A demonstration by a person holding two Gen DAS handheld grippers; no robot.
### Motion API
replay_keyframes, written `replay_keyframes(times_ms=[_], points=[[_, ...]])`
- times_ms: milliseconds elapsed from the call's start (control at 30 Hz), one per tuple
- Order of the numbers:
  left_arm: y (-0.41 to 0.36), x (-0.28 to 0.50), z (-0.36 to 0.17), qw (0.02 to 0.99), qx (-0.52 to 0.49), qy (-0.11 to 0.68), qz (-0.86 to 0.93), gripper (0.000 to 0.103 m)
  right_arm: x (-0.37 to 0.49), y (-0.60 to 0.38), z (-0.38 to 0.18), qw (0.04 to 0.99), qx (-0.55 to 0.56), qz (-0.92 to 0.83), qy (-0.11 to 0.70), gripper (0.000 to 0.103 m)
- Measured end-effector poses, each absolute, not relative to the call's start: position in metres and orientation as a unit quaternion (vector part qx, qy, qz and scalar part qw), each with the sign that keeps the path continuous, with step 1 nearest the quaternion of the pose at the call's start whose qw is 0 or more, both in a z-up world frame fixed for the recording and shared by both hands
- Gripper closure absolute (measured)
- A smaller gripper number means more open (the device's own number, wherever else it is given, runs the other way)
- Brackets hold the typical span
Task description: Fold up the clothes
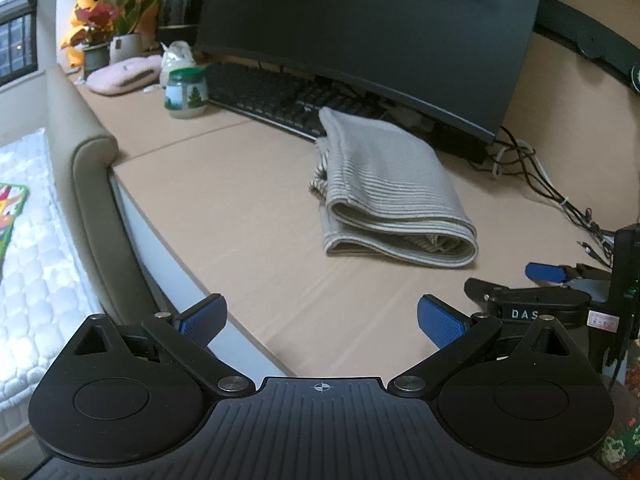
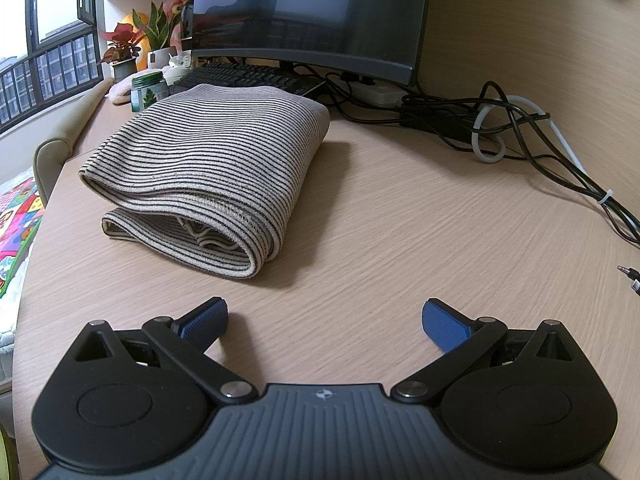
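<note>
A folded striped garment (image 2: 208,168) lay on the wooden table (image 2: 400,220), left of centre and just ahead of the nearer right gripper (image 2: 325,320), both grippers' jaws wide apart and empty, left gripper (image 1: 322,316) farther back.

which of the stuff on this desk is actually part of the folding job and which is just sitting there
Part of the job:
striped garment, already folded
left hand-held gripper, open
right hand-held gripper, open

Just lying about:
monitor
keyboard
cables
green-lidded jar
potted plants
pink cloth
</note>
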State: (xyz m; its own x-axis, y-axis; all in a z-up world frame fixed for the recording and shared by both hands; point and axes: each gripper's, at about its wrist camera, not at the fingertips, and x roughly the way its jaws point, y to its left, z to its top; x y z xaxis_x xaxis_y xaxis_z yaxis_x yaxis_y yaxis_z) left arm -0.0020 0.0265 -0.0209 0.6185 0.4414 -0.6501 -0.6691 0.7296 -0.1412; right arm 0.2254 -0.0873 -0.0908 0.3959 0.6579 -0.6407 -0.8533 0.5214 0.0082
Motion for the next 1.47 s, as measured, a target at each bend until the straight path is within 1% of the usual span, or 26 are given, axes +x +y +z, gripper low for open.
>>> replay_keyframes(times_ms=[1467], points=[[0.037,0.022,-0.035,0.881,-0.16,0.334,0.293,0.0,0.225,-0.088,-0.091,0.819,-0.164,0.461,0.299,0.0]])
